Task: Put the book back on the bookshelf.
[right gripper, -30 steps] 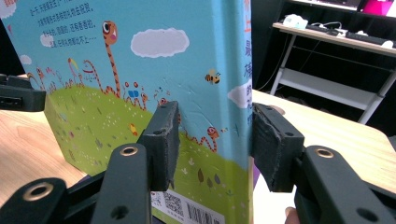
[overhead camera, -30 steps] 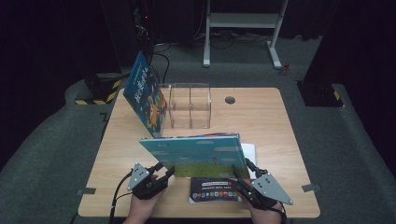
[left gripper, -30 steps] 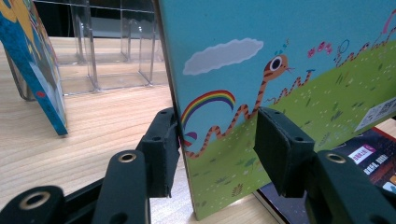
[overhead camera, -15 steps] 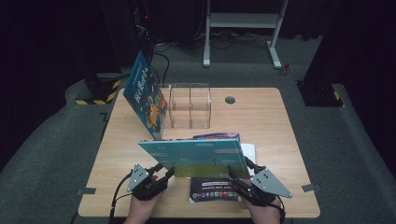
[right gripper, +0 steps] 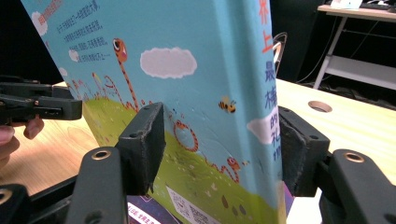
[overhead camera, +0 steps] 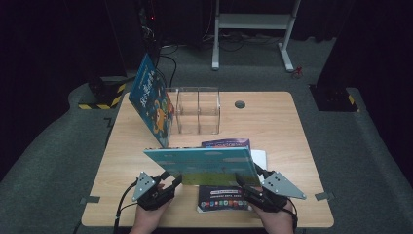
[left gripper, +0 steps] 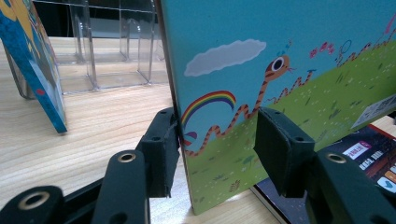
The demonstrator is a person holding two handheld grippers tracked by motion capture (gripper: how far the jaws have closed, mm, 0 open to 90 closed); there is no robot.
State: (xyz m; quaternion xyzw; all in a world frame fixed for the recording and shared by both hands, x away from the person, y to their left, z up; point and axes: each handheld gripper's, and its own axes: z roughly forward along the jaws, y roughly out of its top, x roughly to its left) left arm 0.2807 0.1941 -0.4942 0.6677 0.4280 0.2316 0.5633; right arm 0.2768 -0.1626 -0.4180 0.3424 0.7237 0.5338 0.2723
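Both tongs on teal picture book [overhead camera: 202, 165], held up off table [overhead camera: 272, 122]: left tongs [overhead camera: 171, 183] pinching left edge, right tongs [overhead camera: 248, 181] clamping spine end.

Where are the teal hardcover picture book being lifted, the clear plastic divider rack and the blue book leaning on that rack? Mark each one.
Teal hardcover picture book [overhead camera: 202, 163], high view: middle of its cover.
Clear plastic divider rack [overhead camera: 198, 114], high view: front wall.
Blue book leaning on the rack [overhead camera: 153, 102], high view: middle of its cover.
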